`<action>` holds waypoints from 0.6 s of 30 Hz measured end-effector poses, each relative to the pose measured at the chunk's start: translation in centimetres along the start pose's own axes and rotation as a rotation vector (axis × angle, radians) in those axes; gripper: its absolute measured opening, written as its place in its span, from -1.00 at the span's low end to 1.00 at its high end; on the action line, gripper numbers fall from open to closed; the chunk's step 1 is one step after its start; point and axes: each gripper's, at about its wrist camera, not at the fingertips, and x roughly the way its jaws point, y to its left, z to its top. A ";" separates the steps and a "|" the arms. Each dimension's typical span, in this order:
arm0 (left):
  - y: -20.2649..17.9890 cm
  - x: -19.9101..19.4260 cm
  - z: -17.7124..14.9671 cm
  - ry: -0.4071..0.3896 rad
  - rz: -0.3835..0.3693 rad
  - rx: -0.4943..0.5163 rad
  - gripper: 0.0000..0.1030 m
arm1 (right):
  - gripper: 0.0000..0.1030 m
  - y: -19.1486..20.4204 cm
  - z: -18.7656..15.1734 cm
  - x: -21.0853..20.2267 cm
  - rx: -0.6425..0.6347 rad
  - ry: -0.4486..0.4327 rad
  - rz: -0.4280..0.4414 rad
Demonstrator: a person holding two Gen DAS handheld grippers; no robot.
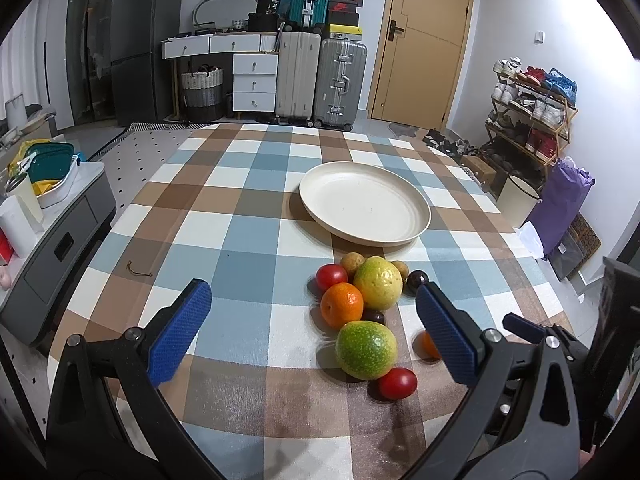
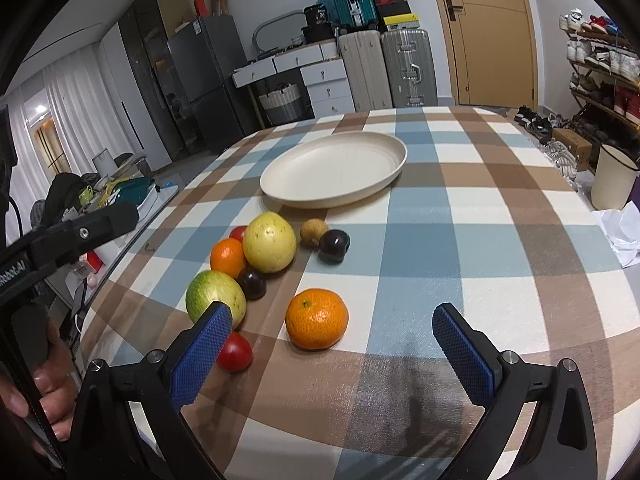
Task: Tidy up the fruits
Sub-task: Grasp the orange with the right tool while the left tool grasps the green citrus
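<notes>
Room: a lived-in room with a fridge, white drawers, suitcases [image 1: 320,80] stacked against the far wall, a tan door and a shoe rack.
Surface: a round surface [image 2: 480,220] under a blue, brown and white check cloth.
Left gripper [image 1: 314,302]: wide open, holding nothing, hovering low above the cloth; the fruit cluster sits ahead of it and toward its right finger.
Green fruit near the left gripper [image 1: 366,350]: roundish, no clear long axis, lying between the fingers but nearer the right one.
Plate [image 1: 420,204]: cream, empty, beyond the fruit and well ahead of both grippers.
Right gripper [image 2: 332,314]: wide open, holding nothing; judged the nearer gripper to the lone orange.
Lone orange [image 2: 317,319]: sits apart from the cluster, just ahead of the right gripper and between its fingers, slightly toward the left finger; round, so any approach angle should do.
Likely next move: closing on that orange and carrying it forward to the plate.
Count, green or yellow-green fruits: two, the second being the yellow-green fruit [image 2: 270,242].
Count, oranges: two, one in the cluster [image 2: 228,257].
Count, red tomato-like fruits: two, including the near red one [image 2: 235,352].
Count, dark plums: two, such as the far plum [image 2: 334,245].
Count, small brown fruits: two in the left view [image 1: 354,262]; only one shows in the right view.
</notes>
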 end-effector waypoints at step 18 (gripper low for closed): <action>1.2 0.7 -0.3 0.017 0.013 -0.029 0.98 | 0.44 -0.2 -0.6 3.1 0.025 0.093 0.059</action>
